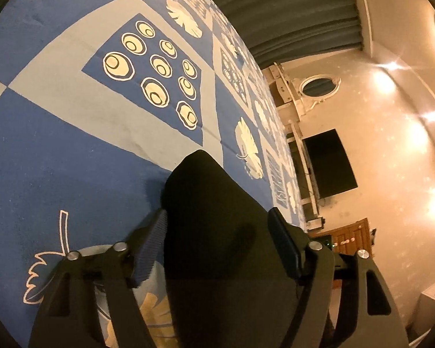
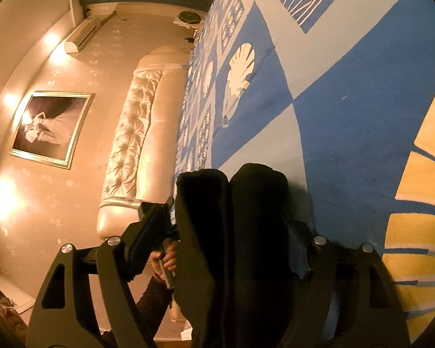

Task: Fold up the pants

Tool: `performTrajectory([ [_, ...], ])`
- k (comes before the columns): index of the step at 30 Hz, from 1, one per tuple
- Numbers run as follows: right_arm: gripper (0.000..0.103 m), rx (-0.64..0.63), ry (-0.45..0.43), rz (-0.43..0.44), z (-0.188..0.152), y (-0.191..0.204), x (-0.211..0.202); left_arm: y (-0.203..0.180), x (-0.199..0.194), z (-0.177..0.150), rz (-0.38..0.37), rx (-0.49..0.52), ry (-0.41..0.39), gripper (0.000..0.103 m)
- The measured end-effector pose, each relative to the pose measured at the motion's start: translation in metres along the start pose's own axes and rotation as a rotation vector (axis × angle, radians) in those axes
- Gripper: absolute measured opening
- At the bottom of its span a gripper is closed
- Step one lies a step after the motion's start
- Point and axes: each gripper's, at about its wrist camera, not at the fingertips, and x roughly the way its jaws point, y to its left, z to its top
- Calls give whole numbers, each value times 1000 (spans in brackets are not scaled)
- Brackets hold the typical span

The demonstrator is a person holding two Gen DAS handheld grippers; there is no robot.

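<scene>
Bed covered by a blue-and-grey patchwork bedspread point(image 1: 72, 150) with cream shells, leaves and ringed ovals; it fills most of both views. Left wrist view: beyond the bed edge, a dark wall-mounted TV screen point(image 1: 330, 163), an oval mirror point(image 1: 319, 85) above it, grey curtain point(image 1: 287, 8) and a wooden cabinet point(image 1: 351, 237). Right wrist view: tufted cream headboard point(image 2: 130, 133), framed picture point(image 2: 50, 129), wall air conditioner point(image 2: 84, 36).

Black pants point(image 1: 217, 226) bunch up between the fingers of the left gripper point(image 1: 217, 242), fabric rising past the tips and hiding the bedspread ahead. Fingers pinch the cloth from both sides.

Right gripper point(image 2: 232, 232): pants point(image 2: 232, 232) stand as two thick folds between its fingers, clamped likewise, lifted just off the bedspread. A hand point(image 2: 165, 261) holding the other gripper's handle shows behind the left-side finger.
</scene>
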Motion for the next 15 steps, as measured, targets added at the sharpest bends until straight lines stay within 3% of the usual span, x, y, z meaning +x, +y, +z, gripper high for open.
performTrajectory([
  [1, 75, -9, 1, -15, -1, 2, 1, 2, -2, -2, 30, 2, 3, 40],
  [2, 71, -14, 4, -30, -1, 3, 1, 5, -1, -2, 53, -1, 11, 36],
  [4, 50, -19, 10, -90, -1, 1, 3, 12, -3, -3, 49, -18, 10, 29],
  [7, 32, 16, 0, -84, -4, -12, -1, 9, -5, -5, 60, 5, -4, 25],
  [15, 34, -6, -8, -112, -7, -8, 1, -7, -5, -11, 168, 80, -23, 24],
])
